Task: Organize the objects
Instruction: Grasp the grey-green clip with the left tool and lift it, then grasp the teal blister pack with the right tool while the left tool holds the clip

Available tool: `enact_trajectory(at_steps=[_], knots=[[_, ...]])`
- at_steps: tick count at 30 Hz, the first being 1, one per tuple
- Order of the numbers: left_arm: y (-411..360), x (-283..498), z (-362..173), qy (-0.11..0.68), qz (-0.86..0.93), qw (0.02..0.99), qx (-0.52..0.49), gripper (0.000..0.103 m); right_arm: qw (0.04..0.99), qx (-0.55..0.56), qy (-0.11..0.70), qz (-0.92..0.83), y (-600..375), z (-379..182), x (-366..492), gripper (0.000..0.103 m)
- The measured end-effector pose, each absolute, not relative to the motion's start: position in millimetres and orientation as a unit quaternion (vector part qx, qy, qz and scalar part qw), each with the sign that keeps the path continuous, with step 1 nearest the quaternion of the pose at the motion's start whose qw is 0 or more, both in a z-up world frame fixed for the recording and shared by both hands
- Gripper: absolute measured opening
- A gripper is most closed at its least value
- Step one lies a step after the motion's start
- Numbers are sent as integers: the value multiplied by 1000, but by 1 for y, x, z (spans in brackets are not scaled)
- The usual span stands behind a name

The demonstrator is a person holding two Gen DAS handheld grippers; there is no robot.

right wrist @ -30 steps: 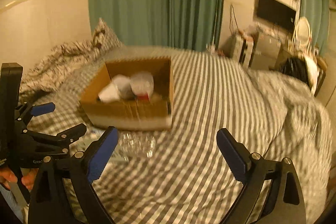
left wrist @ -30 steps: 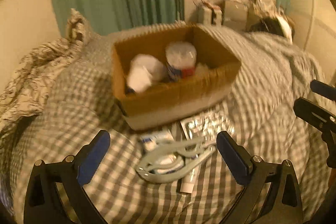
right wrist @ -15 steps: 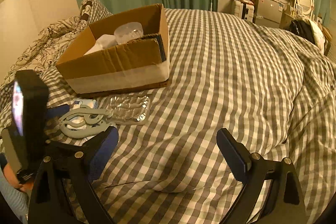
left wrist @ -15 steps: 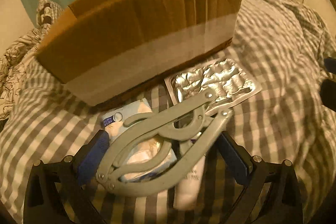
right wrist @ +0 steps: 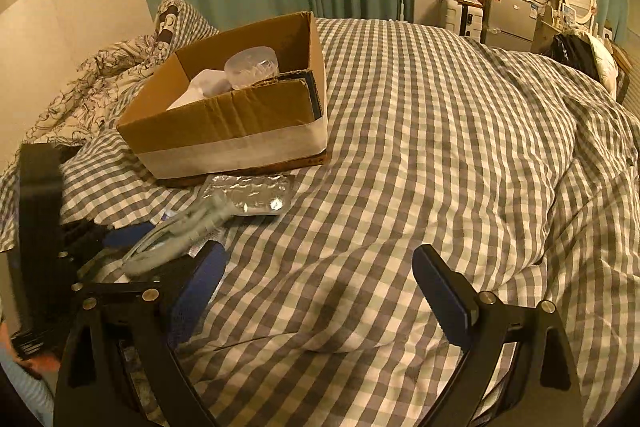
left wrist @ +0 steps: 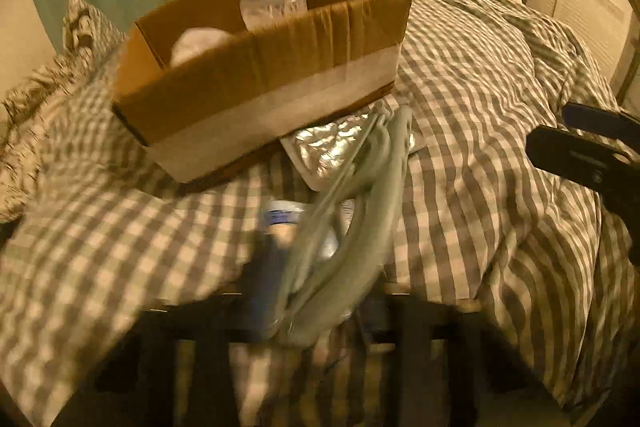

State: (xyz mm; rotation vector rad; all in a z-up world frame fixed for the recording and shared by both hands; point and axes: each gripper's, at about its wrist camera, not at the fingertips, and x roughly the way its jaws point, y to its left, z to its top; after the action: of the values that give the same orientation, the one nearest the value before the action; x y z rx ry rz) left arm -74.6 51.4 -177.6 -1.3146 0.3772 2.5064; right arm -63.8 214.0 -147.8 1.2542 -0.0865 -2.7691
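Green clamp (left wrist: pixel 352 227) pinched in left gripper (left wrist: pixel 320 311), right gripper (right wrist: pixel 320 291) wide, empty

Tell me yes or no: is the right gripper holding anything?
No: the right gripper stands wide open over the bare checked duvet, with nothing between its fingers.

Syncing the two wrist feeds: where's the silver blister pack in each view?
Left wrist: the silver blister pack lies centre frame, just below the cardboard box's near wall, partly covered by the grey-green hanger.
Right wrist: the pack lies left of centre, below the box's taped front wall, with the hanger at its lower left.
Shared landmark: the cardboard box.
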Motion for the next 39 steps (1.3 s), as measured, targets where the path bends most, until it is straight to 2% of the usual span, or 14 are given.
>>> enact_trajectory(at_steps=[3,12,21,29,36,39], knots=[[41,-77,-165,79,858,177,-475,9,45,410,-31,-910,216,-145,-60,95],[28,-69,-123,53,880,176,-438,9,42,405,-30,-913,217,-135,-47,95],[-9,-73,-80,44,919,98,-379,9,64,392,13,-918,191,-136,-53,95],[-25,-89,-102,40,917,70,-391,9,79,413,145,-896,144,-184,-83,95],[-15,-91,-136,71,899,80,-425,9,85,416,193,-885,126,-204,-114,94],[-10,-94,-155,83,884,80,-453,9,87,421,223,-875,117,-214,-130,89]])
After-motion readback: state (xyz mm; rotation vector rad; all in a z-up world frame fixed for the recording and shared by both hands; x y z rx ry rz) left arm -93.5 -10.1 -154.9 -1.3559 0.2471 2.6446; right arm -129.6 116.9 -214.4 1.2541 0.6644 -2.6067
